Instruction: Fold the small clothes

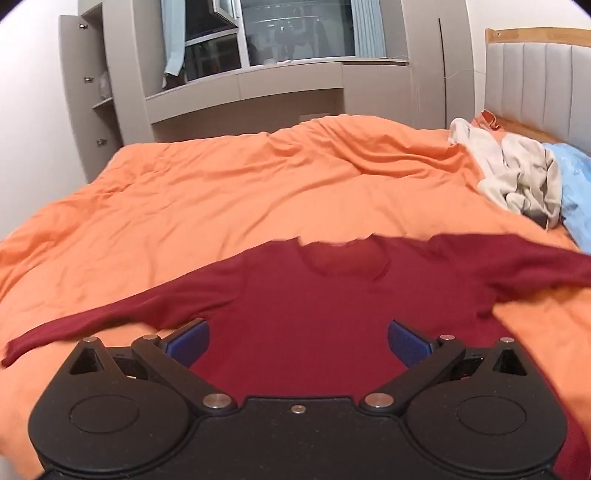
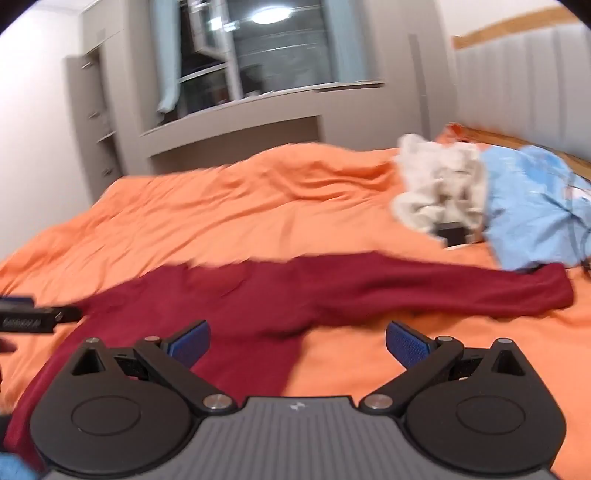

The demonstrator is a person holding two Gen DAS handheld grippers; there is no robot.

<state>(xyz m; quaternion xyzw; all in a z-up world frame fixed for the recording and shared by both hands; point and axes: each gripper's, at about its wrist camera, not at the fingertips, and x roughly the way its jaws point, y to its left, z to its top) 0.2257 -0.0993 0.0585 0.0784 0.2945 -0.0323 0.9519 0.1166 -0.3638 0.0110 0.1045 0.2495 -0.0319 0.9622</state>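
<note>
A dark red long-sleeved top (image 1: 314,306) lies spread flat on the orange duvet (image 1: 221,195), neck away from me, sleeves out to both sides. My left gripper (image 1: 298,341) is open and empty, just above the top's body. In the right wrist view the top (image 2: 258,295) lies left of centre with its right sleeve (image 2: 480,288) stretched to the right. My right gripper (image 2: 297,341) is open and empty, over the top's right side edge and the duvet (image 2: 221,221). Part of the left gripper (image 2: 33,317) shows at that view's left edge.
A crumpled cream garment (image 1: 517,177) and a light blue cloth (image 1: 576,199) lie at the bed's far right, near the padded headboard (image 1: 535,85). They show also in the right wrist view: cream (image 2: 439,188), blue (image 2: 535,210). Grey cabinets and a window (image 1: 280,33) stand behind the bed.
</note>
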